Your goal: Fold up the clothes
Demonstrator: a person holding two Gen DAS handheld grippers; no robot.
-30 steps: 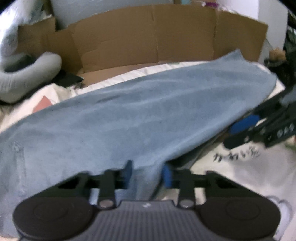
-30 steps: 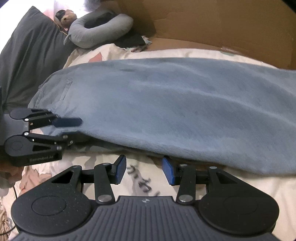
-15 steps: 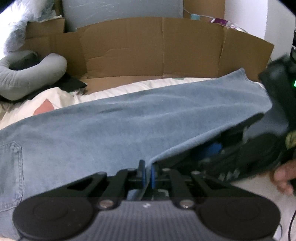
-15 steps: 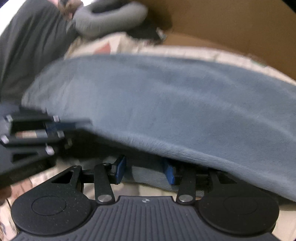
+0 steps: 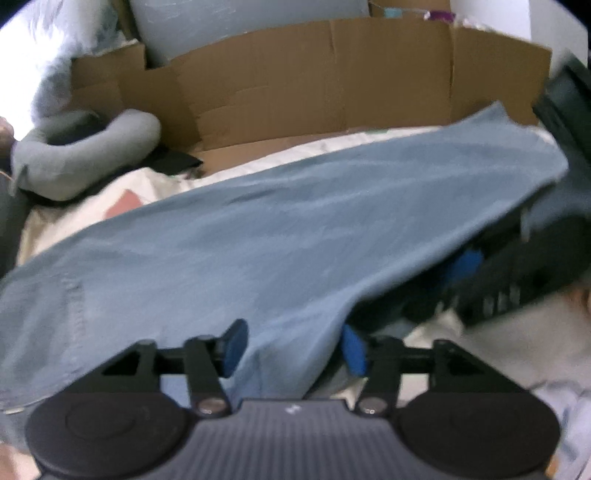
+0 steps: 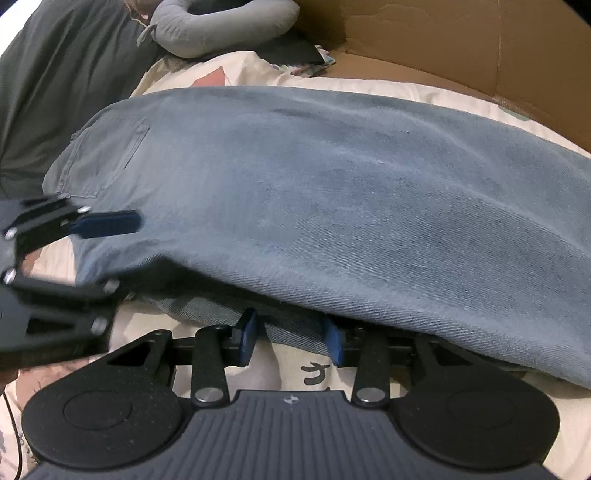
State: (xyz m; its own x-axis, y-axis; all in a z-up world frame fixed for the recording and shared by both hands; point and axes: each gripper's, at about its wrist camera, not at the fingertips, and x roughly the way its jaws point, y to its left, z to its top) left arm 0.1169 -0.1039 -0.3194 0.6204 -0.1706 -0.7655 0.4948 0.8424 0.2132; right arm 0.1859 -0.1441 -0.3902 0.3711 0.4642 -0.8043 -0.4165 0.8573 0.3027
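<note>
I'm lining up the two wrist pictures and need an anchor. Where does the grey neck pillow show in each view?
Left wrist view: the grey neck pillow lies at the upper left, beyond the jeans, in front of the cardboard.
Right wrist view: it sits at the top edge, left of centre, beyond the jeans' back pocket.
Shared landmark: the brown cardboard wall behind the bed, at the upper right here.

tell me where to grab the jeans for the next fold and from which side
Probably the near long edge of the jeans, coming in low from the front. That edge is lifted off the bedsheet, so a pad slips under; right gripper is already closing there, left gripper opening.
</note>
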